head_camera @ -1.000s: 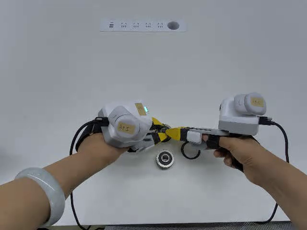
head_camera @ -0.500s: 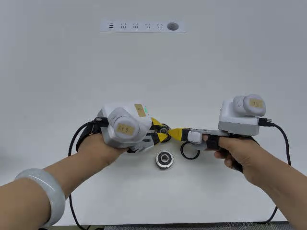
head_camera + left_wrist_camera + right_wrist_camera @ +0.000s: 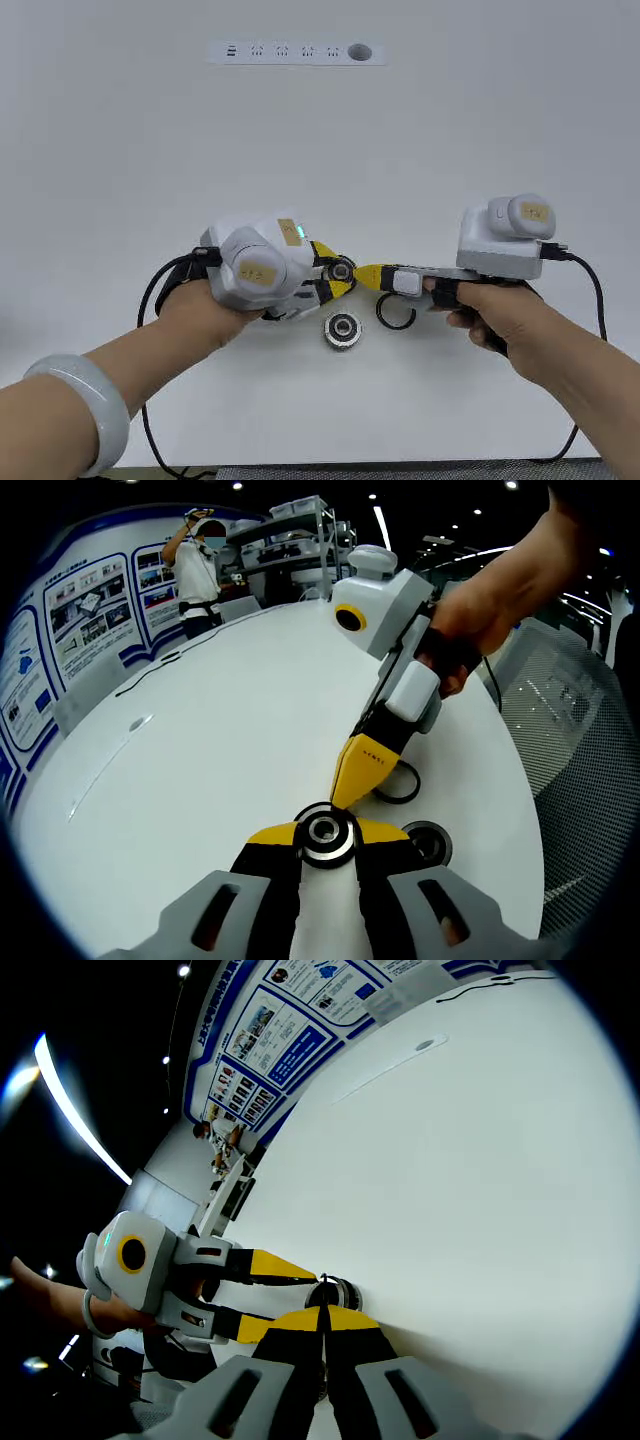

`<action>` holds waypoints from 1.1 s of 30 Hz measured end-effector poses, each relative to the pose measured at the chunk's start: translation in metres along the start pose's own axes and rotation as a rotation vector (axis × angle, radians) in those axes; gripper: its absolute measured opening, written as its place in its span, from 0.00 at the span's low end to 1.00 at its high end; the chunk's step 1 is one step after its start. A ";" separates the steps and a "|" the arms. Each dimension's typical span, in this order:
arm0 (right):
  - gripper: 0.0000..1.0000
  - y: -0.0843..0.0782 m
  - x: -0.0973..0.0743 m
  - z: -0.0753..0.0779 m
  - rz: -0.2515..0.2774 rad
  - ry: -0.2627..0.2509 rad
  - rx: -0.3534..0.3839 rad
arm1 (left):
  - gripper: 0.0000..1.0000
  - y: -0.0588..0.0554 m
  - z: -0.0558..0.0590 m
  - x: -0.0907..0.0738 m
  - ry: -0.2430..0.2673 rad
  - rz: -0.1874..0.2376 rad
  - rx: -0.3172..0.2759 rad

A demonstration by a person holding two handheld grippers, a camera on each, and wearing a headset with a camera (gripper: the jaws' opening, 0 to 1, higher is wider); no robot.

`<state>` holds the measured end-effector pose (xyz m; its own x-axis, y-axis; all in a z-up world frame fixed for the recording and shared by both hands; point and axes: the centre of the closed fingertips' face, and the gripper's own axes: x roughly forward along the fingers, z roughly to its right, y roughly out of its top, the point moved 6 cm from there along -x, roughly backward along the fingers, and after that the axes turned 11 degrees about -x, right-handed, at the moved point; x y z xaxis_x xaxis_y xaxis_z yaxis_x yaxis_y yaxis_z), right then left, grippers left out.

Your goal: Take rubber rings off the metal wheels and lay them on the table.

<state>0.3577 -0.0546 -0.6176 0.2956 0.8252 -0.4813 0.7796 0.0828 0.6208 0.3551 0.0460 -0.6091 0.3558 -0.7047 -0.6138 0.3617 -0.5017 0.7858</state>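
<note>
The left hand-held gripper point(image 3: 326, 832) has its yellow-tipped jaws part-way closed, clamped on either side of a metal wheel point(image 3: 342, 270) and holding it up off the desk point(image 3: 300, 150). The wheel sits square between the two tips, its shiny hub facing the left gripper view and a dark band around its rim.

Just to its right, the right hand-held gripper point(image 3: 363, 276) points straight at the left one. Its jaws are pressed together with no gap, and their joined yellow tip touches the rim of the held wheel (whether a bit of rubber is pinched between them cannot be made out).

Below and between the two tips, a second wheel point(image 3: 343, 330) lies flat on the desk: round, bright metal in the middle, black around the outside. Under the right hand-held gripper's jaws lies a loose rubber ring point(image 3: 380, 314), a thin black loop, just beside the second wheel but apart from it. Nothing lies between the two jaw sets except the held wheel.

The desk is plain, smooth and white. Far beyond both hand-held grippers a white power strip point(image 3: 295, 52) lies flat on it. A pale, glossy bracelet point(image 3: 85, 395) circles the left wrist, and a black cable point(image 3: 590, 300) loops off the back of the right hand-held gripper.
</note>
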 end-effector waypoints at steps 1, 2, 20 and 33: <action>0.02 0.000 0.000 0.000 0.000 0.000 0.000 | 0.22 0.000 0.000 0.000 0.001 0.000 -0.003; 0.02 0.000 0.000 0.000 0.000 0.000 0.001 | 0.23 -0.001 -0.001 -0.001 0.001 -0.005 -0.004; 0.02 0.001 -0.003 -0.012 0.024 0.024 0.006 | 0.37 -0.015 -0.007 -0.011 0.037 -0.007 -0.021; 0.02 0.001 -0.013 -0.025 0.065 0.048 0.022 | 0.44 -0.019 -0.008 -0.015 0.039 0.005 -0.048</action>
<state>0.3409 -0.0514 -0.5949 0.3192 0.8545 -0.4099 0.7718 0.0167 0.6357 0.3499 0.0703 -0.6148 0.3905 -0.6869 -0.6129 0.4003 -0.4729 0.7849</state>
